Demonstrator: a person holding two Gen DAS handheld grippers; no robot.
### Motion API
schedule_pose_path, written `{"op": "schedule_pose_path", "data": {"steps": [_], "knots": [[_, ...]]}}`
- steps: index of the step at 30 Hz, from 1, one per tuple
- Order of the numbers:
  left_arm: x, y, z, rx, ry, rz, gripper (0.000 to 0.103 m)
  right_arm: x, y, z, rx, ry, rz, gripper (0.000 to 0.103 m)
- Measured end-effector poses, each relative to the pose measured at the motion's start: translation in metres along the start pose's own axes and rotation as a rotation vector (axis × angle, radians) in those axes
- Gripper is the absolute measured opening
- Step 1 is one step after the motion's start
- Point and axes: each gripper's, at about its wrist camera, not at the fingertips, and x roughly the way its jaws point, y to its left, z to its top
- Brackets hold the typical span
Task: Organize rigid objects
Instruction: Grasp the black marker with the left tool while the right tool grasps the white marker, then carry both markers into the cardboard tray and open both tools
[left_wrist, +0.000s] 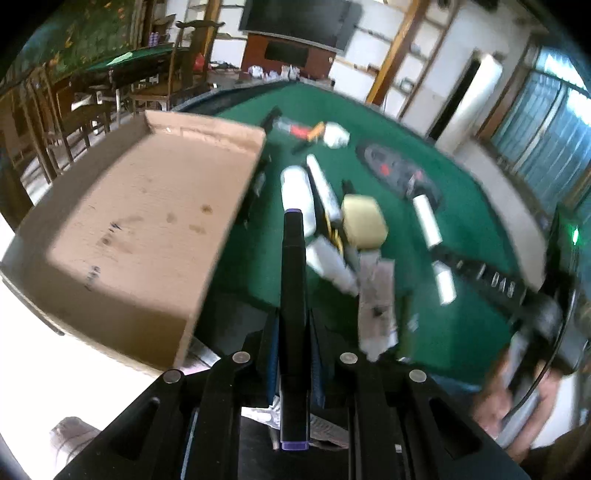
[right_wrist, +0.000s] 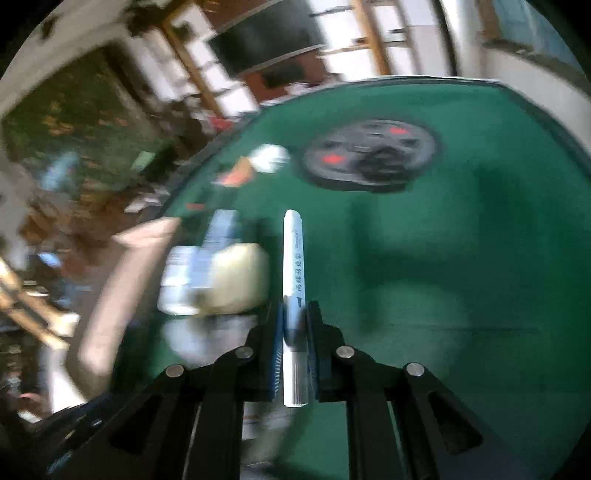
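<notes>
Left wrist view: the green felt worktop (left_wrist: 461, 206) carries a shallow, stained cardboard box (left_wrist: 140, 221), empty and at the left. Both pens are lifted, so the carry to the box seems in hand. The left gripper (left_wrist: 293, 332) clamps a matte black marker (left_wrist: 293, 280) with purple ends; the right gripper (right_wrist: 294, 325) pinches a slim white pen (right_wrist: 293, 258). Blurred, probably plastic tubes remain. Next: tilt over the box and release.

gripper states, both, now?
Left gripper: shut on a black marker with purple ends.
Right gripper: shut on a white marker with blue print.
</notes>
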Motion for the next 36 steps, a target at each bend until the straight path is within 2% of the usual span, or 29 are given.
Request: {"op": "schedule_pose_path", "data": {"steps": [4,7,10,13,18,22,28,36], "knots": [[-0.027,0.031,0.018,-0.063,-0.075,0.027,0.014,-0.005,0.056,-0.002,-0.097,-0.001,0.148,0.012],[-0.036,0.064,0.036,-0.125,-0.115,0.057,0.014,0.007,0.103,-0.004,-0.168,0.048,0.244,0.012],[-0.029,0.088,0.053,-0.149,-0.133,0.109,0.014,0.028,0.144,-0.007,-0.227,0.084,0.287,0.012],[-0.002,0.113,0.066,-0.169,-0.098,0.159,0.014,0.057,0.173,-0.012,-0.246,0.137,0.319,0.012],[0.027,0.134,0.071,-0.16,-0.049,0.217,0.014,0.101,0.204,-0.018,-0.289,0.19,0.267,0.012],[0.036,0.142,0.069,-0.146,-0.026,0.237,0.014,0.117,0.207,-0.017,-0.295,0.204,0.251,0.012],[0.043,0.146,0.069,-0.142,-0.015,0.236,0.014,0.126,0.21,-0.021,-0.331,0.19,0.202,0.012],[0.046,0.147,0.068,-0.134,0.002,0.24,0.014,0.122,0.208,-0.023,-0.34,0.202,0.18,0.012]]}}
